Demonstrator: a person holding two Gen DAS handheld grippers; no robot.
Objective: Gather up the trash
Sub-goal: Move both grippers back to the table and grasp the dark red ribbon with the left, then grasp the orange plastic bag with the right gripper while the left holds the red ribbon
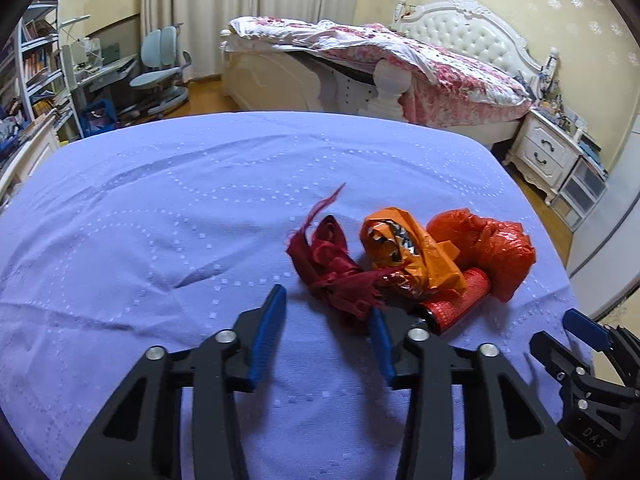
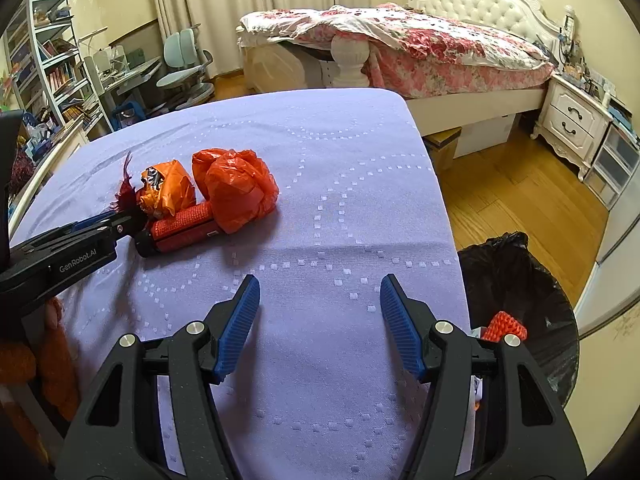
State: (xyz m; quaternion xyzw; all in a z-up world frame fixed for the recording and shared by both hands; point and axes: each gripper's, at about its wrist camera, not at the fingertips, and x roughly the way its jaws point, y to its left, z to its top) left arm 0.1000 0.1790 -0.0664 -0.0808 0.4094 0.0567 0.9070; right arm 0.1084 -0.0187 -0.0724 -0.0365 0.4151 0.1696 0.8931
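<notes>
1. Trash sits in a tight cluster on the counter, which is draped in a lilac cloth; in the right wrist view the pile lies toward the far left, well apart from the right edge.
2. Bin with a black liner stands on the floor just beside the counter's near right corner, likely so collected pieces can be dropped straight off the edge. An orange mesh scrap already lies inside.
3. Red-orange plastic bag, the biggest piece, is bunched into a ball at the right of the pile, touching the roller.
4. Orange wrapper is crumpled in the middle with foil showing at its mouth.
5. Dark red cloth scrap lies on the left of the pile, a frayed strand pointing up and far.
6. Red roller-like tube lies flat under the others; its long axis runs left-near to right-far in the right wrist view, black end cap pointing near-left.
7. Left tongs are spread, 1 blue pad on bare cloth and the other touching or just beside the cloth scrap; they grip nothing, and seem set to pinch that nearest piece.
8. Right tongs are also spread and empty, hovering over bare cloth near the bin side, probably waiting their turn.
</notes>
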